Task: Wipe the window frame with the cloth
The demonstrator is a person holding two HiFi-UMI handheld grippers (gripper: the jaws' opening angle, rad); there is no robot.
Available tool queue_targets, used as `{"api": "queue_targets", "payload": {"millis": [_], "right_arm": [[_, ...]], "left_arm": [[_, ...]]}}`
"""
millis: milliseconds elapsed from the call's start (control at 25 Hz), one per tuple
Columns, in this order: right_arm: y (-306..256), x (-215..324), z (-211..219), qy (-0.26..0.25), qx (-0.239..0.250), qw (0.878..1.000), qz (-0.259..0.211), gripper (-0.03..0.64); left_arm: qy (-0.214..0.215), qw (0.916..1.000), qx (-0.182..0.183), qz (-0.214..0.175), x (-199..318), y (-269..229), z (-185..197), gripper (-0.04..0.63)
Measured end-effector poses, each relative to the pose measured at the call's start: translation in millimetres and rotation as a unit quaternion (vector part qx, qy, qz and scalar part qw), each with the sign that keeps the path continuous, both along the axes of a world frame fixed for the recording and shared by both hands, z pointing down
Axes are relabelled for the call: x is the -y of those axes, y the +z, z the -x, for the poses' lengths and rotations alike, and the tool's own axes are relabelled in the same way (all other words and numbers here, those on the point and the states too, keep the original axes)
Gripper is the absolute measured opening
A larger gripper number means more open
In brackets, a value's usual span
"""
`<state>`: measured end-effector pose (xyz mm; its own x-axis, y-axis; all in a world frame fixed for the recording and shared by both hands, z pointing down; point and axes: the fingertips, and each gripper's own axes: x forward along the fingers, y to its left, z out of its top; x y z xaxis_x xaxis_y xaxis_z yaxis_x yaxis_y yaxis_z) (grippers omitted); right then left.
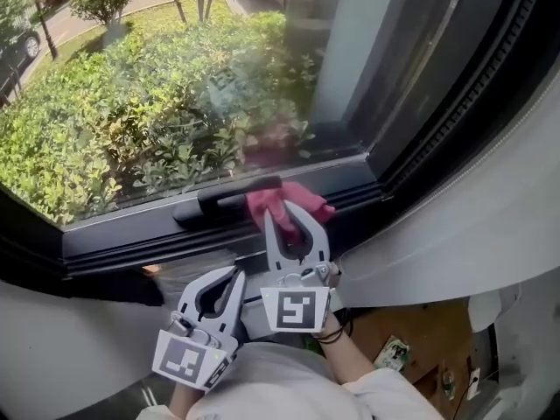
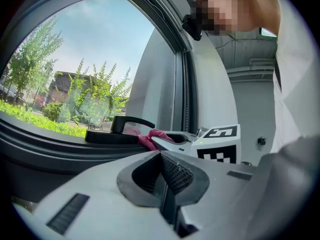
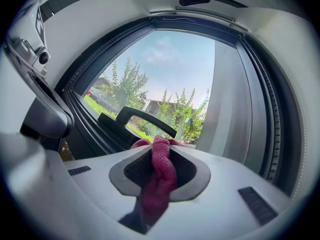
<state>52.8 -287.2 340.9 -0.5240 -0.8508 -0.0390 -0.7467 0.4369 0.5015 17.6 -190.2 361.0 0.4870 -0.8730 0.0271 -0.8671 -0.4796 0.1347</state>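
Observation:
The dark window frame [image 1: 122, 234] runs across the head view below the glass. A pink cloth [image 1: 286, 201] lies bunched against its lower rail, just right of the black window handle [image 1: 223, 201]. My right gripper [image 1: 294, 219] is shut on the cloth, which shows squeezed between its jaws in the right gripper view as a pink cloth [image 3: 161, 176] in front of the handle [image 3: 145, 118]. My left gripper [image 1: 233, 278] hangs lower and to the left, away from the frame, shut with nothing in it [image 2: 161, 159]. From there the cloth [image 2: 150, 138] and right gripper [image 2: 205, 143] are visible.
The frame's right upright with its ribbed black seal [image 1: 477, 86] rises beside the cloth. A white wall [image 1: 455, 226] curves below the frame. Brown floor with small items [image 1: 398, 350] lies lower right. Green shrubs [image 1: 131, 112] show through the glass.

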Motion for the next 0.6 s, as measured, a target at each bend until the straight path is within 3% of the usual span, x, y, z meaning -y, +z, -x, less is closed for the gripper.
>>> {"api": "queue_targets", "payload": {"millis": [600], "right_arm": [[0.8,-9.2,21.8,-0.024,-0.008,0.999,0.022,0.08]], "left_arm": [[-0.014,0.9999,0.001,0.007,12.2,3.8,10.9,0.008]]}}
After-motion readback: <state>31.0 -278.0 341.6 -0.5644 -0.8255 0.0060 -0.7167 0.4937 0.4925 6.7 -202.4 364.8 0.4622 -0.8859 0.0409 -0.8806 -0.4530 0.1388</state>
